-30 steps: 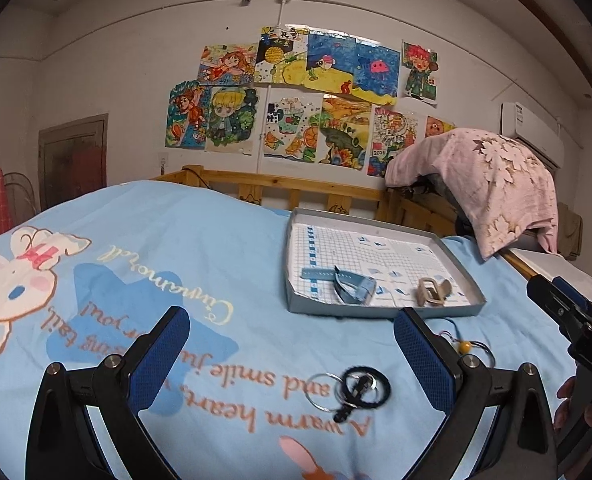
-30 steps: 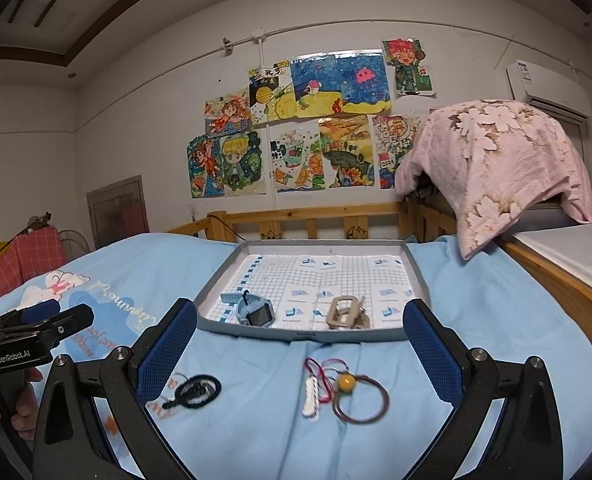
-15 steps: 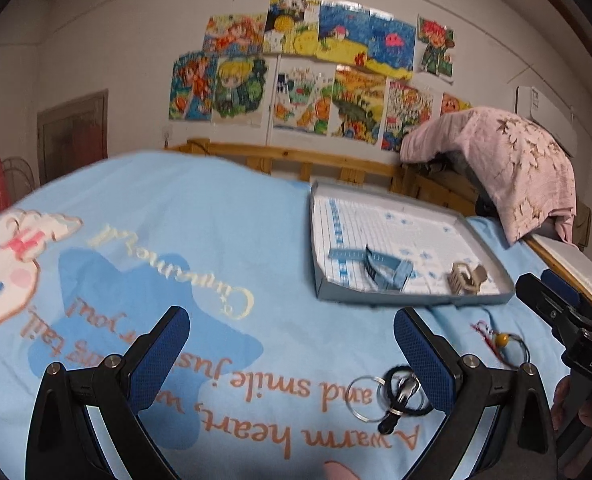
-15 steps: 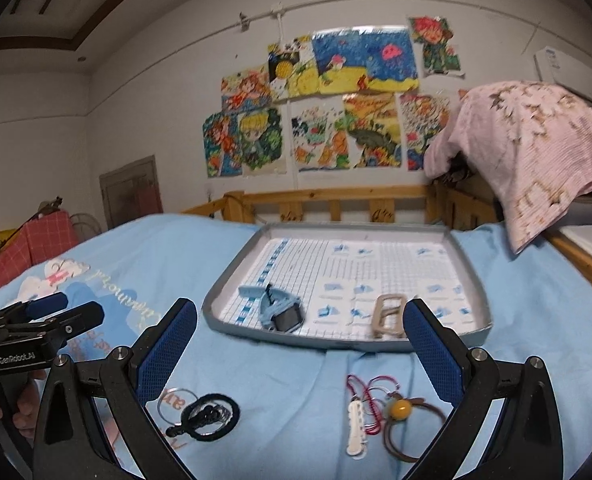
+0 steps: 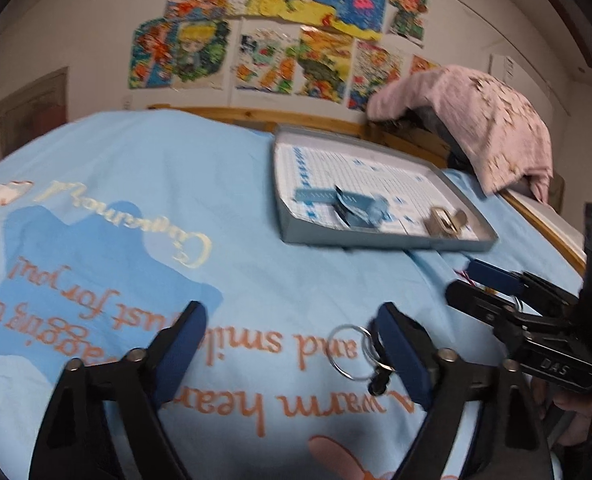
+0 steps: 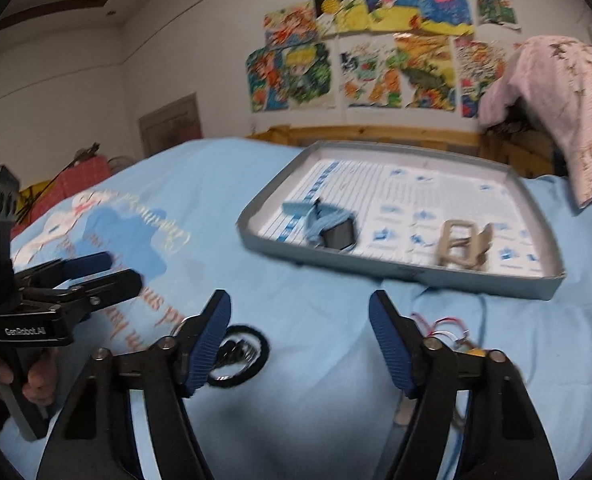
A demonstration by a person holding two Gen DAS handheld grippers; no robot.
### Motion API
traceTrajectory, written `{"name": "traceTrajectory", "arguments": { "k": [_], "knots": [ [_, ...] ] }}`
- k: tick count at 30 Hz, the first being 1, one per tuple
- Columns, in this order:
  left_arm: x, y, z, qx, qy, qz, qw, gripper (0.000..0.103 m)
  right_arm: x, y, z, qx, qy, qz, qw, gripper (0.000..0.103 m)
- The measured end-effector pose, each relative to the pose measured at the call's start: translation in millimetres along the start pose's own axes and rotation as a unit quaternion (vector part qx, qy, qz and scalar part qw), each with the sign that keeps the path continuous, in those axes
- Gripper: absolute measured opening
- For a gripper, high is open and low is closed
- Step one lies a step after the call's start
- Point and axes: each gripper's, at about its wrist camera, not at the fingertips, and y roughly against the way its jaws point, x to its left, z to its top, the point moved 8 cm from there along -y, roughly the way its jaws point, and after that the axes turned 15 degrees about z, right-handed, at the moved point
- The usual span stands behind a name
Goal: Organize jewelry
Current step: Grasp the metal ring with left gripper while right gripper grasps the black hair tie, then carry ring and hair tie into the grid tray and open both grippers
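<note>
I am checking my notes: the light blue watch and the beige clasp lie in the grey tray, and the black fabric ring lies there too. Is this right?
Not quite. In the right wrist view the black fabric ring lies on the blue bedsheet, outside the grey tray. The light blue watch and beige clasp are inside.

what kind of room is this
Most likely a child's bedroom: a bed under a cartoon-print blue sheet, a wooden bed rail behind it, and colourful kids' drawings taped to the wall.

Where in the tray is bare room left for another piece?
The tray is bare along its back half and right edge, behind the blue watch and tan clasp. The front strip holding those two is crowded.
</note>
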Motion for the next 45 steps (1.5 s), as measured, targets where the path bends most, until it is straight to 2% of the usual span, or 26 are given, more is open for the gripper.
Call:
{"name": "traceTrajectory", "arguments": {
  "k": [1,3,6,9,13,15,24,29,32,35,40,45],
  "knots": [
    [-4,-3,-3,0.009,-0.005,-0.011,0.9999,0.075,2,-3,-3,0.008,0.001,0.006,1.000,0.055],
    [-10,-7,-10,0.026,-0.013,-0.029,0.9992,0.059,4,-8,-7,0.023,0.002,0.015,1.000,0.049],
    [-16,-16,-18,0.053,-0.019,-0.049,0.9972,0.043,6,-15,-14,0.043,0.001,0.025,0.999,0.039],
    [-18,-22,-25,0.071,-0.019,-0.058,0.9956,0.035,8,-20,-19,0.059,0.001,0.030,0.998,0.034],
    [-23,-27,-28,0.086,-0.025,-0.066,0.9938,0.029,10,-28,-25,0.077,0.002,0.033,0.996,0.034],
    [-26,-31,-32,0.096,-0.031,-0.068,0.9925,0.027,10,-32,-28,0.088,0.000,0.033,0.996,0.027],
    [-23,-49,-42,0.133,-0.027,-0.058,0.9890,0.007,10,-45,-37,0.118,-0.011,0.030,0.992,0.027],
    [-26,-51,-43,0.133,-0.034,-0.053,0.9891,0.004,11,-53,-43,0.145,-0.011,0.033,0.989,0.026],
    [-27,-48,-42,0.127,-0.034,-0.056,0.9897,0.004,13,-54,-43,0.148,-0.011,0.034,0.988,0.013],
    [-27,-45,-40,0.118,-0.033,-0.058,0.9907,0.004,16,-52,-42,0.143,-0.012,0.041,0.989,0.006],
    [-24,-34,-29,0.097,-0.021,-0.064,0.9930,0.003,17,-45,-37,0.123,-0.008,0.036,0.992,0.005],
    [-22,-17,-6,0.066,0.001,-0.064,0.9958,0.003,8,-24,-22,0.070,-0.025,0.030,0.997,0.005]
  ]
}}
